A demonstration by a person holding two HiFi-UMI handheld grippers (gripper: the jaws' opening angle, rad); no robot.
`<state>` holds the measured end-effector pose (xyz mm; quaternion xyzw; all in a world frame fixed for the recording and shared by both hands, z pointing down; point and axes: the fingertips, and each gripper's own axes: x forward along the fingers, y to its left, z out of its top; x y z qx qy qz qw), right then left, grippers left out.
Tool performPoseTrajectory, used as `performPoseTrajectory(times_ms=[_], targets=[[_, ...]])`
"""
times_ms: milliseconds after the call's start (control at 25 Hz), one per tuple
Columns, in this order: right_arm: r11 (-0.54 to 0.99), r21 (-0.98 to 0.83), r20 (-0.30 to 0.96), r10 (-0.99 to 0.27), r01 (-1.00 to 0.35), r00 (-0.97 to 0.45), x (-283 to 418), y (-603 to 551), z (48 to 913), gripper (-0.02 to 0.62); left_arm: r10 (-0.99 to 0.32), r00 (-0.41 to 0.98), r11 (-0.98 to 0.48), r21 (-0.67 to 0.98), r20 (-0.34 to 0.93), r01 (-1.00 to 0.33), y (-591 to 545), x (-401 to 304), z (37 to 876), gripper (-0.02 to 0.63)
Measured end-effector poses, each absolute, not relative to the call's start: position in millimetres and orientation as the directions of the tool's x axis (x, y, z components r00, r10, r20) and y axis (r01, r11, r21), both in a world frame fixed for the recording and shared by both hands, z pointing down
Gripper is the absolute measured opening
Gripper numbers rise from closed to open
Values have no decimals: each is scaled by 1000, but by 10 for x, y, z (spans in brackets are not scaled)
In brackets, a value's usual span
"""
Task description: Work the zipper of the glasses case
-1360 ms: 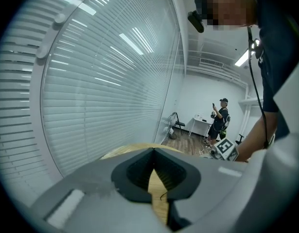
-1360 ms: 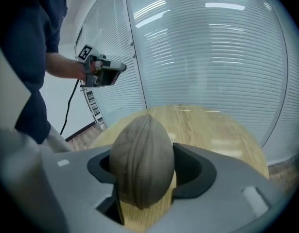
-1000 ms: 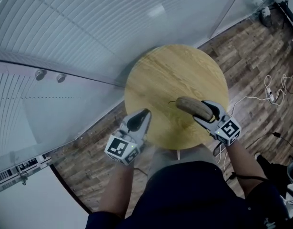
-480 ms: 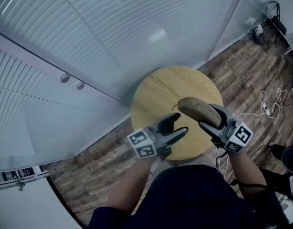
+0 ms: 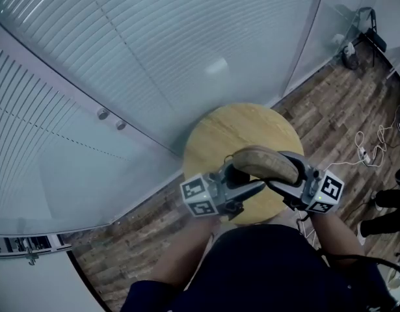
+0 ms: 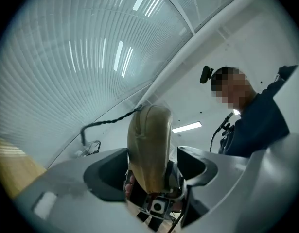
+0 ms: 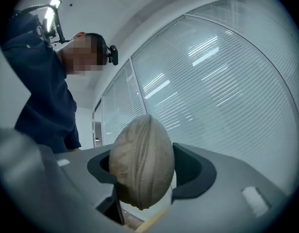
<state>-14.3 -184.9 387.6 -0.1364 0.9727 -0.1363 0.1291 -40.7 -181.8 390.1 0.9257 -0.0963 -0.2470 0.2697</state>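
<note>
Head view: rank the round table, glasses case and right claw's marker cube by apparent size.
1. round table, largest
2. glasses case
3. right claw's marker cube, smallest
The case and cube are held nearer the camera, which flatters them.

The room is evenly bright and cool, lit from a ceiling light strip [image 6: 186, 127]. Pale streaks of glare lie on the slatted glass wall [image 5: 154, 57], and there is barely a shadow on the round wooden table [image 5: 252, 125]. Both gripper views bend hard toward a dark round border, and the glasses case [image 6: 149, 149], close to the lens, looks a little soft.
</note>
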Motion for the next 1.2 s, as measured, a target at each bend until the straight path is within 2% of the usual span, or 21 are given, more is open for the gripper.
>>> performPoseTrajectory(times_ms=[240, 400, 480, 600, 800, 1040, 1200], targets=[[944, -305, -290, -215, -123, -933, -210, -1582, 3711, 290, -283, 850, -874, 484, -445, -37, -1686, -328, 3551, 319], [923, -381, -396, -214, -53, -893, -228, -1527, 3645, 290, -303, 832, -881, 470, -464, -59, -1689, -360, 3336, 304], [907, -421, -413, -222, -31, -883, -273, -1516, 3674, 291, -319, 852, -882, 459, -415, -106, -1697, -347, 3297, 299], [894, -447, -341, -211, -40, -916, -365, -1545, 3824, 302, -331, 914, -891, 397, -234, -221, -1729, -289, 3412, 302], [919, -358, -116, -220, -166, -969, -246, -1593, 4112, 324, -378, 926, -895, 248, 16, -370, -1823, -383, 3739, 302], [915, -311, -17, -277, -258, -961, 50, -1724, 4017, 322, -380, 888, -903, 101, 260, -417, -1865, -554, 4164, 302], [955, -173, 101, -228, -242, -969, -55, -1756, 3834, 319, -346, 868, -922, 43, 355, -385, -1799, -549, 4363, 302]])
